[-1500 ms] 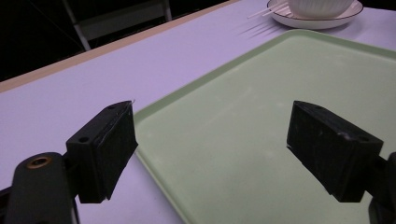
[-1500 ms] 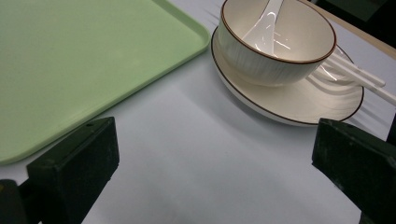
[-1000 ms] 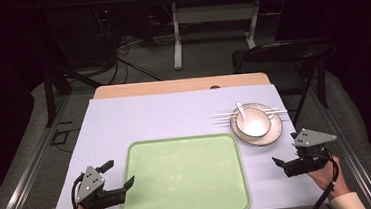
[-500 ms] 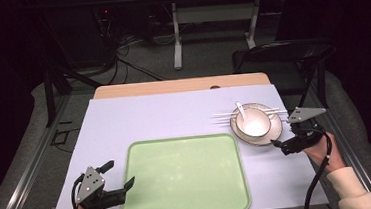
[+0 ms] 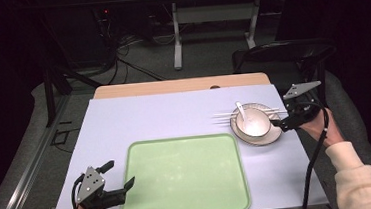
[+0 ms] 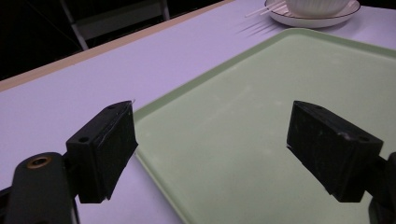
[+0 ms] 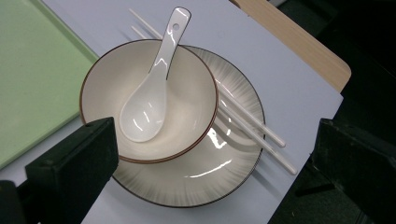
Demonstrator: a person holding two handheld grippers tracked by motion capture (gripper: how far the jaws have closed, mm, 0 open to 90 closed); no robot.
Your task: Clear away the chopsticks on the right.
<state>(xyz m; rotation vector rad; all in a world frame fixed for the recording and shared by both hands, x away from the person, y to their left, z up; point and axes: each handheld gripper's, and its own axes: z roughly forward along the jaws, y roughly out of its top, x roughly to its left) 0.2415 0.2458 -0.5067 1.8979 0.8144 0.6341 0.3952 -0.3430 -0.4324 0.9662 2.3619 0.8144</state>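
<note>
High view: one bowl (image 5: 253, 122) with one spoon (image 5: 242, 112) sits on one plate (image 5: 271, 137), two chopsticks (image 5: 223, 115) across it, right of one tray (image 5: 183, 176). Right gripper (image 5: 277, 124) gapes beside the plate; left gripper (image 5: 121, 176) gapes over the tray's corner.

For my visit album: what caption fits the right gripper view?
Open tongs hover over a white spoon in a bowl, stacked on a plate crossed by chopsticks.
</note>
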